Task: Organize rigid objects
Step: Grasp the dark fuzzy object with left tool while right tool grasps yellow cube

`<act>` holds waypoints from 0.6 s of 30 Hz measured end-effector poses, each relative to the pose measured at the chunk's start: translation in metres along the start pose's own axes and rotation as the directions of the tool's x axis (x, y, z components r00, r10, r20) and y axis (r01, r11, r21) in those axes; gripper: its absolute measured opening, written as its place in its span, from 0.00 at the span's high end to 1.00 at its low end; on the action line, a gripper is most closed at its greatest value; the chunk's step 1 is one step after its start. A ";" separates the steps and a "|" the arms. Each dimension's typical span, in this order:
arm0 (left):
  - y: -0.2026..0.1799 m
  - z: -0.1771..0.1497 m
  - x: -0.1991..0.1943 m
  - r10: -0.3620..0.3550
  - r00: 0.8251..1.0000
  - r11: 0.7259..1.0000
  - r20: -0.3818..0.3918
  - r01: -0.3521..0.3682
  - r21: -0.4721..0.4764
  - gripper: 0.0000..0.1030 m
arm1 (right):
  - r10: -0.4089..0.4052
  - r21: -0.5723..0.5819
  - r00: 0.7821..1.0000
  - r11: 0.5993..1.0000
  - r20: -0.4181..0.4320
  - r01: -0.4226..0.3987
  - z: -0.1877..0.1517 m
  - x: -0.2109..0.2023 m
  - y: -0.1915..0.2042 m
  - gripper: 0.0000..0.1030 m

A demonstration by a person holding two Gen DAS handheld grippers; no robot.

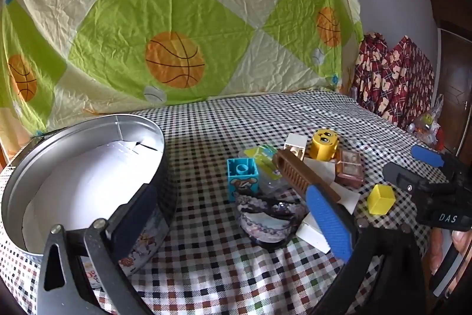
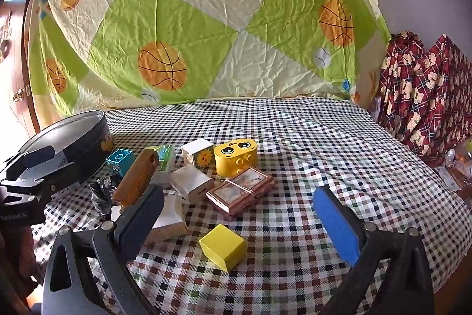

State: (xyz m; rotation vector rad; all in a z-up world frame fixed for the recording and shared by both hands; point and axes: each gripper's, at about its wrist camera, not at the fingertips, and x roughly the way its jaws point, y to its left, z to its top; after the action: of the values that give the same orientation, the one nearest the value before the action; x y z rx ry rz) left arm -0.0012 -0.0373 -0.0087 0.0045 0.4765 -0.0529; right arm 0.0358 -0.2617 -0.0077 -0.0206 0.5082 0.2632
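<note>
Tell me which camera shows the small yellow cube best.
The right wrist view. There the yellow cube lies close and unblocked on the checked cloth, with its top and two sides showing. The left wrist view shows the same cube smaller, off to the right near the other gripper.

Surface: bed under checked cloth (image 2: 295, 138)
Left side: round tin (image 1: 88, 167), open
Middle: cluster with teal block (image 1: 242, 177), brown comb (image 2: 135, 179), yellow face block (image 2: 236, 155), white charger (image 2: 191, 182)
Near edge: yellow cube (image 2: 223, 247), apart
</note>
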 end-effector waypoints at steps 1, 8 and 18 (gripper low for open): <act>-0.001 0.000 0.000 -0.001 1.000 1.000 0.000 0.001 0.004 0.00 | -0.001 0.001 1.000 1.000 0.001 0.001 0.000 -0.001 -0.001 0.01; -0.007 0.000 0.001 -0.022 1.000 0.999 0.001 0.022 0.034 0.00 | 0.002 0.007 1.000 1.000 -0.001 -0.002 -0.001 0.001 -0.005 0.01; -0.012 -0.002 0.005 -0.104 0.994 0.993 -0.029 0.106 0.061 0.07 | 0.023 0.001 1.000 1.000 -0.016 -0.022 -0.005 0.002 -0.006 0.10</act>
State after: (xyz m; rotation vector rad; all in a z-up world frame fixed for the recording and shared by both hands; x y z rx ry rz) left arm 0.0016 -0.0491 -0.0129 0.0418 0.5008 -0.1710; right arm 0.0364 -0.2672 -0.0128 -0.0164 0.5247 0.2850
